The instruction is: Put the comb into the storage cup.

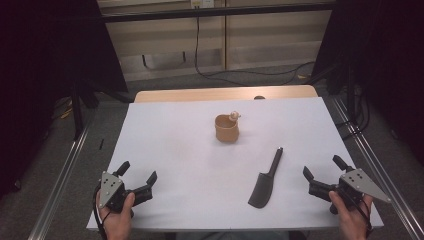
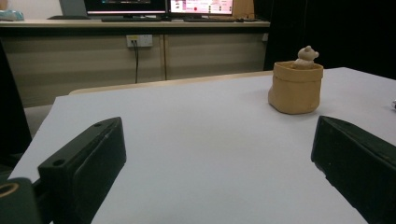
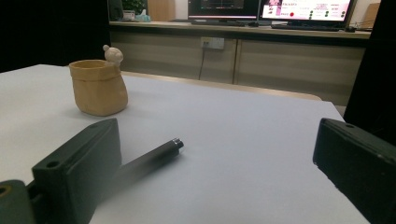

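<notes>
1. The left gripper (image 1: 138, 176) is sitting near the table's front left corner, a hand (image 1: 116, 220) wrapping around its body from the front edge; its jaws are standing wide apart and gripping nothing.
2. In the left gripper view, bare white table top (image 2: 201, 140) is lying between those two black jaws.
3. The right gripper (image 1: 323, 167) is resting near the front right corner, the person's other hand (image 1: 353, 218) holding it from below; its jaws are likewise gaping and closing on nothing.
4. A grey three-cornered plate is showing on top of each gripper, and both pairs of jaws are pointing away from the front edge toward the table's middle.
5. The black spatula (image 1: 266, 180) is lying flat on the table just to the left of the right gripper and apart from it, its broad blade pointing toward the front edge and its thin handle slanting toward the far right.
6. In the right gripper view the spatula's handle tip (image 3: 173, 145) is showing between the jaws, the left jaw covering the rest.
7. The tan pot (image 1: 227, 128) is standing upright past the table's middle, nearer the far edge, well apart from both grippers.
8. A small pale figure (image 1: 233, 116) is perching on the pot's rim, on its far right side.
</notes>
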`<state>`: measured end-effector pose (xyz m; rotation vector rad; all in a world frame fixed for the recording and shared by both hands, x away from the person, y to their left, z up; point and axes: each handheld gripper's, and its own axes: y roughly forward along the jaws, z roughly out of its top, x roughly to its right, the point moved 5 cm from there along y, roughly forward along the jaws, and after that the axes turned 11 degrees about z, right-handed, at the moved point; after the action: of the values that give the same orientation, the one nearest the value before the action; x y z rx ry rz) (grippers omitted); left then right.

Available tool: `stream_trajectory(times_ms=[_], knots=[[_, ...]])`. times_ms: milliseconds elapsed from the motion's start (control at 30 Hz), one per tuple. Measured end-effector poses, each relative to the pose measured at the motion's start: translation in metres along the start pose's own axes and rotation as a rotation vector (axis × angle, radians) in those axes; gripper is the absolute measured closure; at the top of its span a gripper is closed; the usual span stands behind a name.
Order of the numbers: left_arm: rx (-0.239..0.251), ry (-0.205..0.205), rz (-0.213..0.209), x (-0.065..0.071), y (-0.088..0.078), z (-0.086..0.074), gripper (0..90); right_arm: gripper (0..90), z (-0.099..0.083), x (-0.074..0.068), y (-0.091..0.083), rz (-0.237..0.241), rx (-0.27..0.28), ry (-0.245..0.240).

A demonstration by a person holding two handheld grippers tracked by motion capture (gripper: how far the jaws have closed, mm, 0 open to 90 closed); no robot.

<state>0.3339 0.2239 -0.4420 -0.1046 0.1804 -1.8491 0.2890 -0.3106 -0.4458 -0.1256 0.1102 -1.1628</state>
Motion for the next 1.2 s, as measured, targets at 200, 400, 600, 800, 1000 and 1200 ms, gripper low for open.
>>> stream_trajectory(times_ms=[200, 400, 600, 800, 1000, 1200], knots=[[-0.008, -0.012, -0.009, 0.000, 0.001, -0.001, 3.2, 0.5, -0.001, 0.000, 0.000, 0.005, -0.009, -0.008], [-0.003, -0.019, -0.008, -0.001, 0.001, 0.001, 3.2, 0.4, -0.001, 0.000, -0.001, -0.010, -0.019, -0.016], [-0.003, -0.023, -0.006, -0.002, 0.002, 0.001, 3.2, 0.0, -0.001, -0.001, 0.001, -0.001, -0.013, -0.006], [-0.006, -0.003, -0.016, 0.001, 0.000, 0.000, 3.2, 0.0, 0.003, -0.007, 0.005, 0.040, -0.010, 0.004], [-0.004, -0.007, -0.017, 0.000, 0.000, 0.000, 3.2, 3.4, 0.010, -0.013, 0.015, 0.094, -0.016, -0.029], [-0.008, -0.006, -0.020, 0.001, 0.000, 0.000, 3.2, 3.1, 0.014, -0.013, 0.026, 0.100, -0.004, -0.029]])
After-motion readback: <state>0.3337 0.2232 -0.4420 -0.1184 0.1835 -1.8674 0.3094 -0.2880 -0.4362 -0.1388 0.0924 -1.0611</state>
